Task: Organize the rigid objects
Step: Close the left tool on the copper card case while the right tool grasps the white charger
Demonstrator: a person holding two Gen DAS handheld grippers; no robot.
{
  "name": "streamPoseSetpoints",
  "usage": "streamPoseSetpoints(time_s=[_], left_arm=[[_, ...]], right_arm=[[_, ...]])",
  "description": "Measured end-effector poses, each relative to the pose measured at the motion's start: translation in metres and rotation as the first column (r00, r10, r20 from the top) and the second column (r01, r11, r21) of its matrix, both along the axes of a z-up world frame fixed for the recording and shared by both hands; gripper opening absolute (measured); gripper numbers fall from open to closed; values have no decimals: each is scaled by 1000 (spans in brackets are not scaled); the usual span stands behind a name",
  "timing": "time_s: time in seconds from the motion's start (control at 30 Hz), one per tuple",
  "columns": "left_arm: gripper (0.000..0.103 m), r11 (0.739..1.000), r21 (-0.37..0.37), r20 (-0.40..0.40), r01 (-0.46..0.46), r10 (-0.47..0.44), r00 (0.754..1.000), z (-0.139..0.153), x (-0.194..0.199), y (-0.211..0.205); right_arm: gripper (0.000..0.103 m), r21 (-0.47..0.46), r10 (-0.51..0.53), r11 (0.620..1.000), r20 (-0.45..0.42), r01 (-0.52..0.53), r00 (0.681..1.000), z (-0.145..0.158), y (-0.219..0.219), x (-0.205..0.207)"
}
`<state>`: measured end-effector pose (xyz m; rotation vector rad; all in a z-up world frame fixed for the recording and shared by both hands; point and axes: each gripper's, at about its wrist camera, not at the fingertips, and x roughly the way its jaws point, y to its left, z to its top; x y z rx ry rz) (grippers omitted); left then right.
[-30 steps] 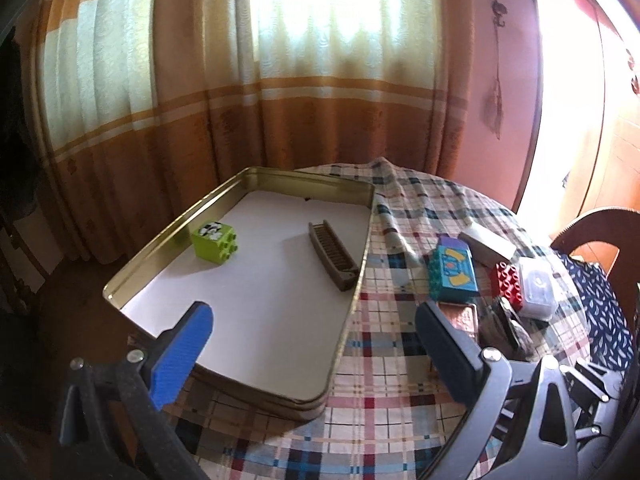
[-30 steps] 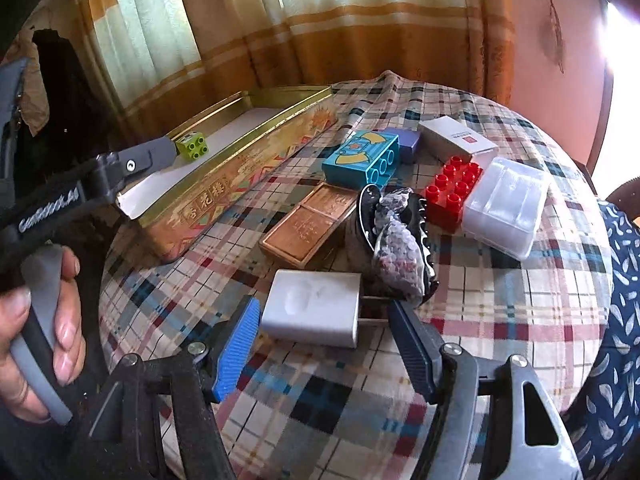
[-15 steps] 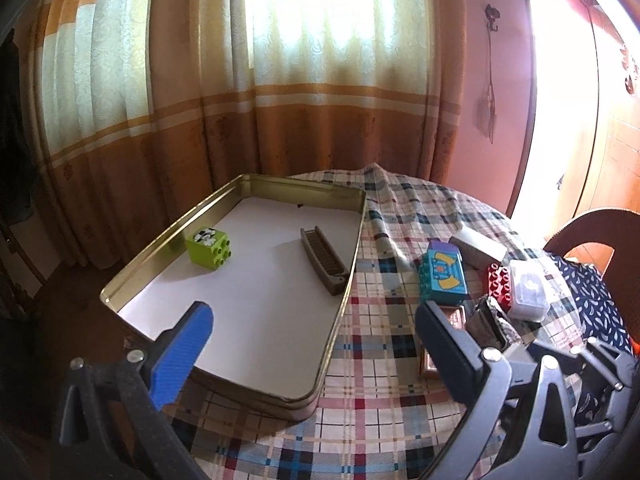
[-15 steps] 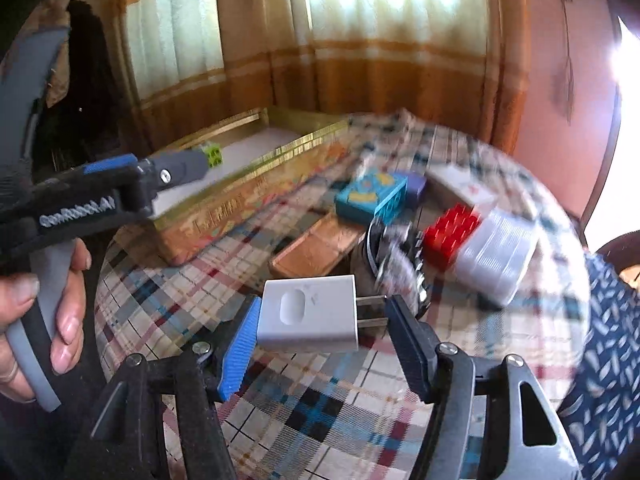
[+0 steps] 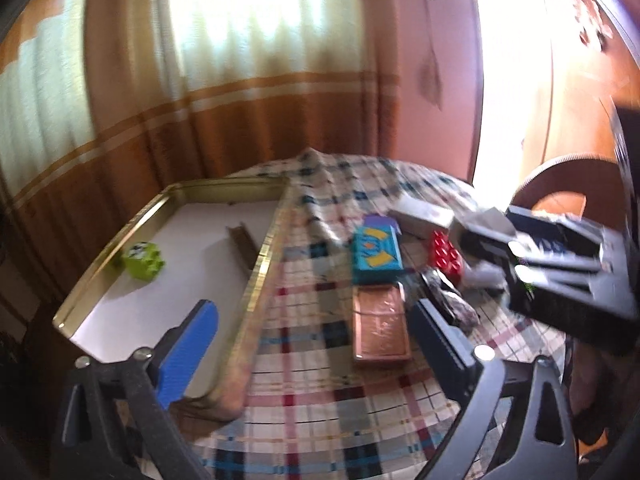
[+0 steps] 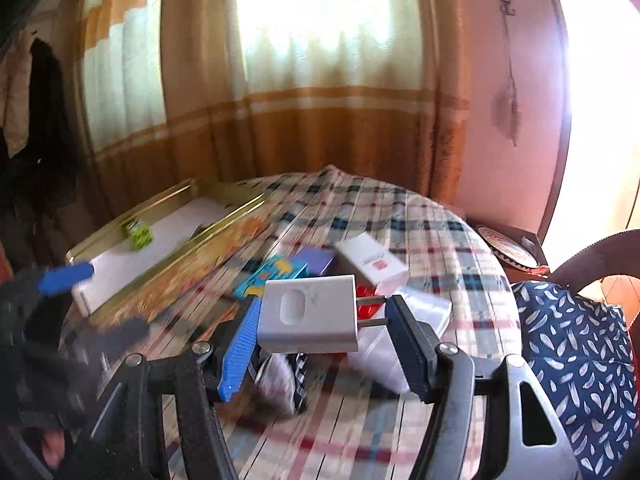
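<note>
My right gripper (image 6: pixel 325 308) is shut on a white plug adapter (image 6: pixel 308 314), pads on its body and prongs, and holds it up off the checked tablecloth. My left gripper (image 5: pixel 314 312) hangs low over the table with its jaws closing and nothing between them. Its blue finger is over the gold tray (image 5: pixel 264 248) and its dark finger is beside a copper box (image 5: pixel 380 330). In the tray lie a green brick (image 5: pixel 143 266) and a brown ridged piece (image 5: pixel 244 244). A teal brick (image 5: pixel 376 256), a red brick (image 5: pixel 446 254) and a white box (image 5: pixel 422 214) sit on the cloth.
A dark crumpled object (image 5: pixel 452 304) lies right of the copper box. A clear plastic box (image 6: pixel 404 332) and a purple block (image 6: pixel 316 260) sit among the bricks. A chair with a blue patterned cushion (image 6: pixel 572 340) stands at the right, with curtains behind the table.
My right gripper has risen with the adapter, lifting it off the cloth. My left gripper has shifted right, from over the tray toward the loose objects.
</note>
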<state>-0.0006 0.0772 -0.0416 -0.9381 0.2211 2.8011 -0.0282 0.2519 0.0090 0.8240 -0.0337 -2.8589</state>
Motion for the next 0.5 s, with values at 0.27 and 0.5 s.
streamPoseSetpoints(time_s=[0.27,0.5], left_arm=[[82,999,10,160,32,-34,986,-28,-31,12],[81,998,-1,176,56,-55,983,-32,-36,22]], right_arm=[[65,-6,-11,1000,11,11,1000,-4,-6,-14],[65,-6,-24,1000,34,24,999,-15,-4,-19]])
